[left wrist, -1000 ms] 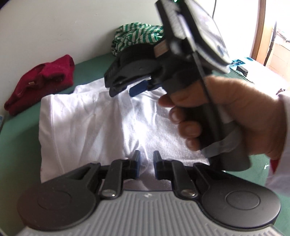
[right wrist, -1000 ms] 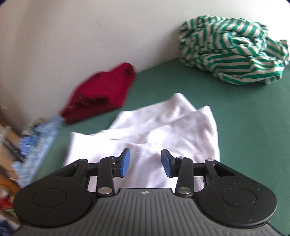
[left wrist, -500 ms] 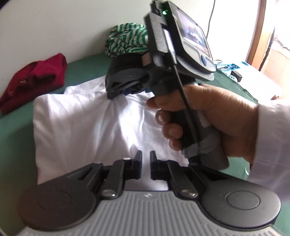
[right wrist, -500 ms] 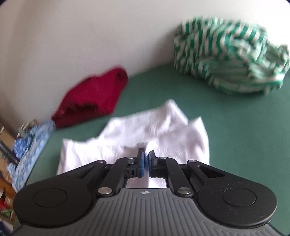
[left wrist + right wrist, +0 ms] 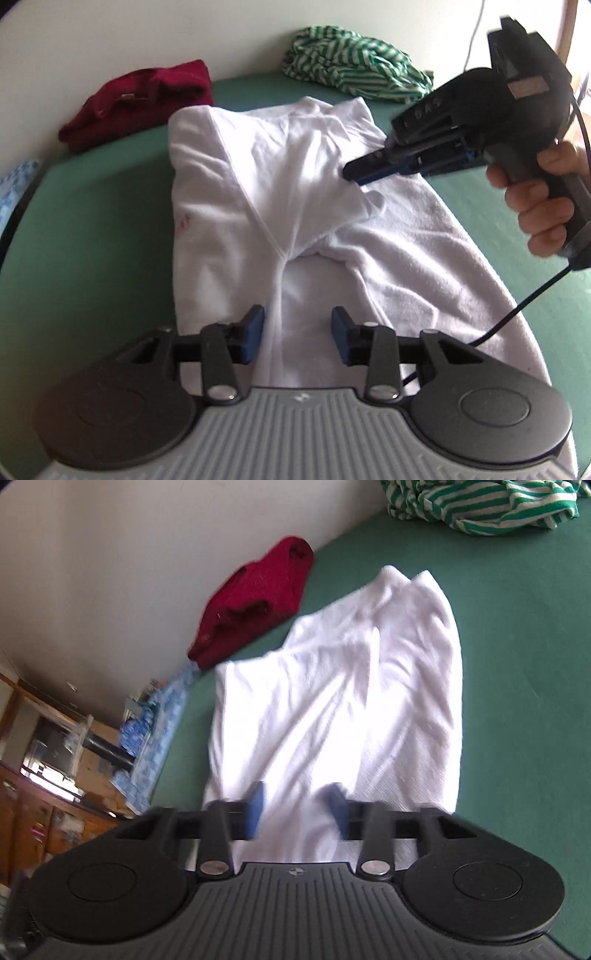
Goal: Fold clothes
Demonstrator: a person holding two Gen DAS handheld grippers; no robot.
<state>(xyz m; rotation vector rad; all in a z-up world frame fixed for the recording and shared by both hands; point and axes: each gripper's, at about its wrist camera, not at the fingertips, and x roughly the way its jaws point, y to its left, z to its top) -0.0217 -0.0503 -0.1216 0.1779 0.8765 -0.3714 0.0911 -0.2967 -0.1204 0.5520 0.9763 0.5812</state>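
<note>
Counted: two grippers, three garments, one hand in view.

Left gripper [image 5: 297,334]: jaws opening, blue pads apart, a raised ridge of the white garment [image 5: 236,206] between them, not pinched.

Right gripper [image 5: 351,173]: tip at a lifted fold of the same garment in the left view, side-on. Pads apart in its own view, blurred, with white cloth between; contact not discernible.

White garment: spread lengthwise on the green tabletop [image 5: 92,221], soft, creased, seamed, with a faint red mark near one edge.

Red garment [image 5: 147,103]: knitted, heaped by the wall. Striped garment [image 5: 351,70]: green and white, bunched, well apart.

Left view only: hand [image 5: 543,206] on the right gripper's handle, black cable [image 5: 517,306].

Right view only: blue patterned cloth [image 5: 162,716] at the table edge, wooden cabinet [image 5: 37,812] beyond.
</note>
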